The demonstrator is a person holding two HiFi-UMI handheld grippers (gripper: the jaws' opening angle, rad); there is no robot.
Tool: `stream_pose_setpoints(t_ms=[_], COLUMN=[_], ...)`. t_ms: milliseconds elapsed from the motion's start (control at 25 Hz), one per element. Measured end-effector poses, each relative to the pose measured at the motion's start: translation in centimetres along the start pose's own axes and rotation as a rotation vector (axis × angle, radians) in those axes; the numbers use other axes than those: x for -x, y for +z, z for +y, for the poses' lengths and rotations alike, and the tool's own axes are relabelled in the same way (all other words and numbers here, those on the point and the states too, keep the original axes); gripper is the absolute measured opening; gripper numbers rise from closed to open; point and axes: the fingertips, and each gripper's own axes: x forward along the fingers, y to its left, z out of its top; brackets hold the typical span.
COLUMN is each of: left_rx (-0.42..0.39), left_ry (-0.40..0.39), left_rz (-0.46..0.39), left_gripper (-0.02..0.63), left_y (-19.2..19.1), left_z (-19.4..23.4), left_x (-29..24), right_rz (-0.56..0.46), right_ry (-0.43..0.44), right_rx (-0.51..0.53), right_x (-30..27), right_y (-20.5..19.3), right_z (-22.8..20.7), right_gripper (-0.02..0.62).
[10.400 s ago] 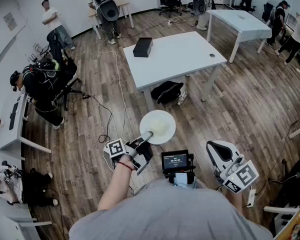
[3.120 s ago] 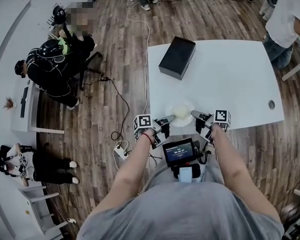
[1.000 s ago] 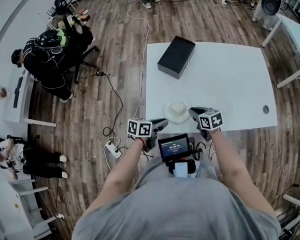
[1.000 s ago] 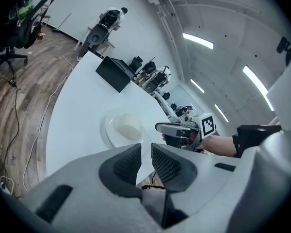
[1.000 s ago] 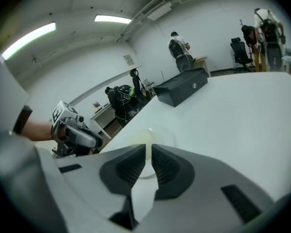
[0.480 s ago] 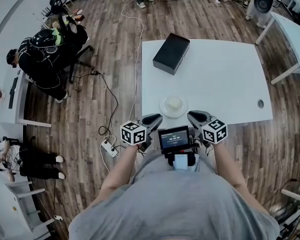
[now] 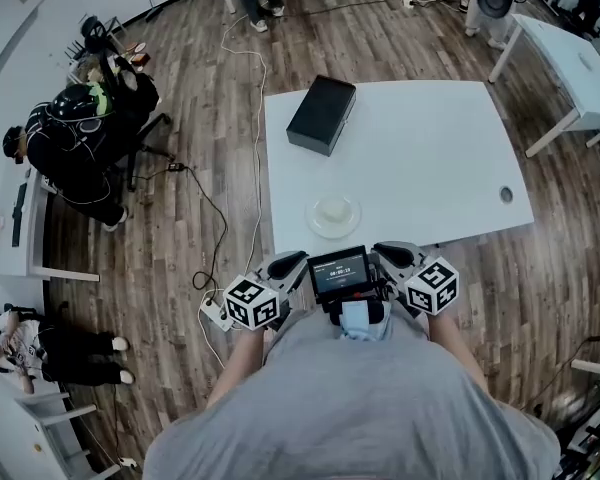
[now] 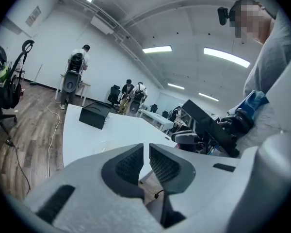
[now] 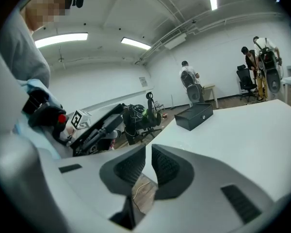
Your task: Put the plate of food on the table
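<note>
A white plate [image 7: 334, 216] with a pale mound of food stands on the white table [image 7: 420, 158], close to the near edge. Neither gripper touches it. In the head view my left gripper [image 7: 285, 263] and right gripper [image 7: 391, 255] are drawn back against my body, just off the table's near edge and on either side of a small screen [image 7: 339, 273]. In the left gripper view the left gripper [image 8: 146, 147] is shut with nothing between its pads. The right gripper [image 9: 148, 149] is likewise shut and empty.
A black box [image 7: 321, 114] lies at the table's far left corner, and a small round hole [image 7: 506, 195] is near its right edge. Cables and a power strip [image 7: 213, 311] lie on the wood floor to the left. People and chairs stand farther off, and another white table [image 7: 578, 63] is at the upper right.
The plate was carried to the table, set down near its front edge and let go. Both grippers have since pulled back from it toward my body.
</note>
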Motion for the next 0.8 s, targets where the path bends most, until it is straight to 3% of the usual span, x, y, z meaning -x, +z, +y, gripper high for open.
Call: stream_pose_setpoints(t_ms=[360,800], left_rx=[-0.07,-0.12], left_ry=[-0.02,-0.045], left_rz=[-0.031,-0.009], left_gripper=[0.051,0.051], left_y=[2.2,2.4], left_z=[-3.6,-4.4], left_x=[-0.1,0.0], right_rz=[0.012,0.014], right_ry=[-0.021,-0.068], right_rx=[0.034,0.044], right_x=[4.7,5.9], right_y=[0.6,1.3], right_z=[0.2,0.5], right_gripper=[0.029,0.029])
